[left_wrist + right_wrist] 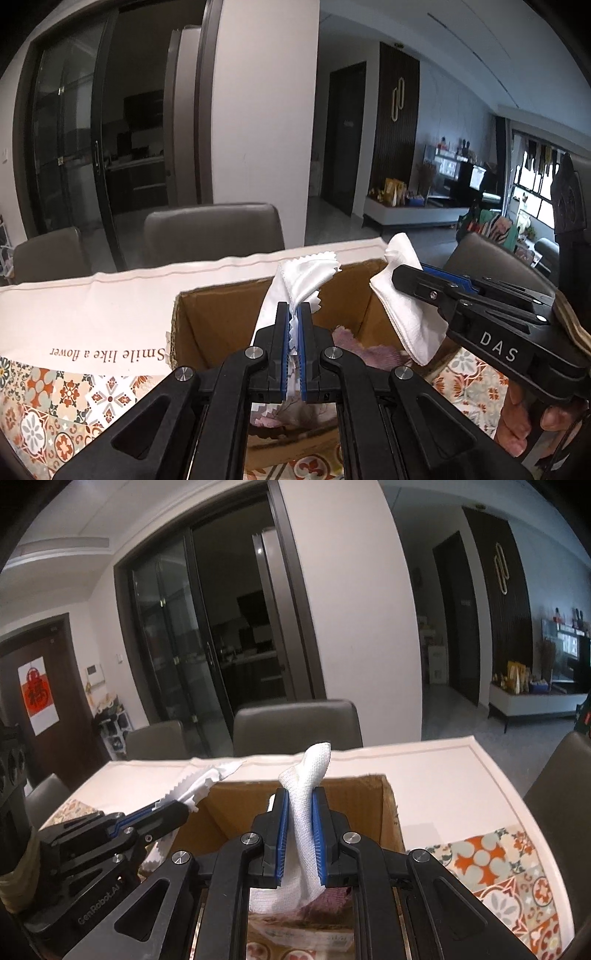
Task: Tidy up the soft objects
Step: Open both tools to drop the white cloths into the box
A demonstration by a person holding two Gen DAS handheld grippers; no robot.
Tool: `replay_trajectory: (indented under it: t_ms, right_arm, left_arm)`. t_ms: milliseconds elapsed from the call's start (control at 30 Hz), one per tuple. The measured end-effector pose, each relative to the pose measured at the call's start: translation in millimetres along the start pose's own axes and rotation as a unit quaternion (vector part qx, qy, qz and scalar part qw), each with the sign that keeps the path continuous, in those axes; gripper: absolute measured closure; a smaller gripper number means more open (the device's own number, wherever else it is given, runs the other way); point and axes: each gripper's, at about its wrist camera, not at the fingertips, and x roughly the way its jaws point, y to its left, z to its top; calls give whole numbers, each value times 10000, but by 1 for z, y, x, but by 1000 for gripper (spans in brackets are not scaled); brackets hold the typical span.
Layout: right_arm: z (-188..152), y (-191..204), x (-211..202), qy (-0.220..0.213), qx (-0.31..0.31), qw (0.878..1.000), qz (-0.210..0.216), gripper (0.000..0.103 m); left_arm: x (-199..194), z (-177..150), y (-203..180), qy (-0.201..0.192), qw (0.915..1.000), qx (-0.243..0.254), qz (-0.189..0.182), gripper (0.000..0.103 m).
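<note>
Left wrist view shows your left tongs [294, 343] clamped on the zigzag-edged cloth [308, 275] and right tongs [397, 275] pinching the gauze cloth [410, 317] over the cardboard box [207, 317] at 12 o'clock, so lower each inside before you release

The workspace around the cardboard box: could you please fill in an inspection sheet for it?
Surface: table under a white cloth with a patterned tile-print section.
Job's things: open cardboard box on the table; a pinkish cloth lies inside it. A zigzag-edged white cloth and a woven white cloth are held above the box.
Clutter: nothing seen on the table besides the box.
Grippers: left gripper is shut on the zigzag-edged white cloth; right gripper is shut on the woven white cloth.
Cables: nothing seen.
Surroundings: grey chairs behind the table, dark glass sliding doors, a low sideboard beyond.
</note>
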Motion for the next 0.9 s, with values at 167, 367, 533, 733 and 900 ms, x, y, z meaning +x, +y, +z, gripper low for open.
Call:
replay_trajectory:
  t_ms: [167,367,533,733,900]
  right_arm:
    - [-7,-8,18,237,21,9997,-11,88]
    - [-11,-16,31,458,95,9989,-22,77]
    - [-13,-20,32,513,44,9986,-72,58]
    - [-10,-16,20,264,-177,9990,-319,45]
    - [-12,-9,-1,107,-309,9984,-466,45]
  left_arm:
    - [16,-7,2,241,9997,-6,29,96]
    - [21,-8,1,304,9995,45,87,86]
    - [18,-7,1,230,9996,45,172,67]
    - [5,-8,4,97,9988,9,470,60]
    - [-15,-11,4,-96,9974,-112,710,57]
